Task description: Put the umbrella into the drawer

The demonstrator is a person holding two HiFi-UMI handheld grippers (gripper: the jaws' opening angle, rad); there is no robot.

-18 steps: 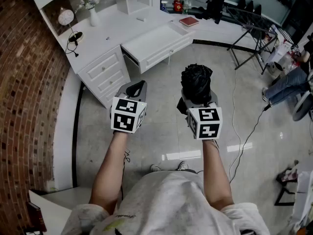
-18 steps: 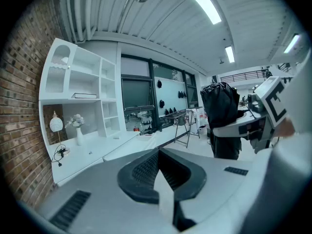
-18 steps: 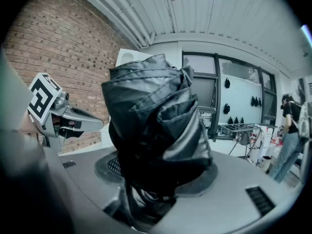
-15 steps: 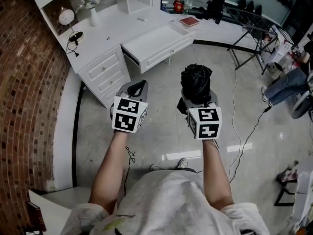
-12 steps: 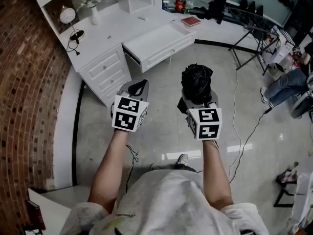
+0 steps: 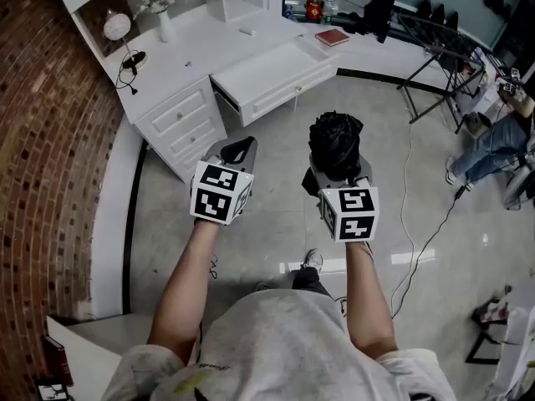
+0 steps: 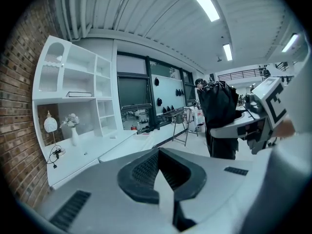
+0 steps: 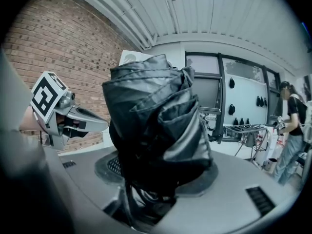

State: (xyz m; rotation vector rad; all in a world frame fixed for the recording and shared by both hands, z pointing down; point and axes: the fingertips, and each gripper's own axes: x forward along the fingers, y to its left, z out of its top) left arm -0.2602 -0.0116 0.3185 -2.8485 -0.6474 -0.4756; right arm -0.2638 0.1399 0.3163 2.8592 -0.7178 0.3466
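Observation:
A folded black umbrella (image 6: 336, 143) stands upright in my right gripper (image 6: 336, 165), whose jaws are shut on its lower part. In the right gripper view the umbrella (image 8: 156, 126) fills the middle and hides the jaw tips of the right gripper (image 8: 156, 182). My left gripper (image 6: 237, 150) hangs beside it at the same height, shut with nothing in it, its tips meeting in the left gripper view (image 7: 159, 152). The open white drawer (image 6: 269, 72) juts from the desk ahead, beyond both grippers. The left gripper view shows that drawer (image 7: 127, 147) and the umbrella (image 7: 218, 111) at its right.
The white desk (image 6: 184, 53) carries a round lamp (image 6: 114, 30), a flower vase (image 6: 160, 19) and a red book (image 6: 332, 37). A drawer cabinet (image 6: 180, 124) stands under it, and a brick wall (image 6: 42, 157) runs along the left. A stand's legs (image 6: 435, 73), a floor cable (image 6: 410, 215) and a seated person (image 6: 501, 140) are on the right.
The wearer's foot has stepped forward on the floor and the view has shifted slightly. Both grippers keep their places, and the umbrella stays in the right one.

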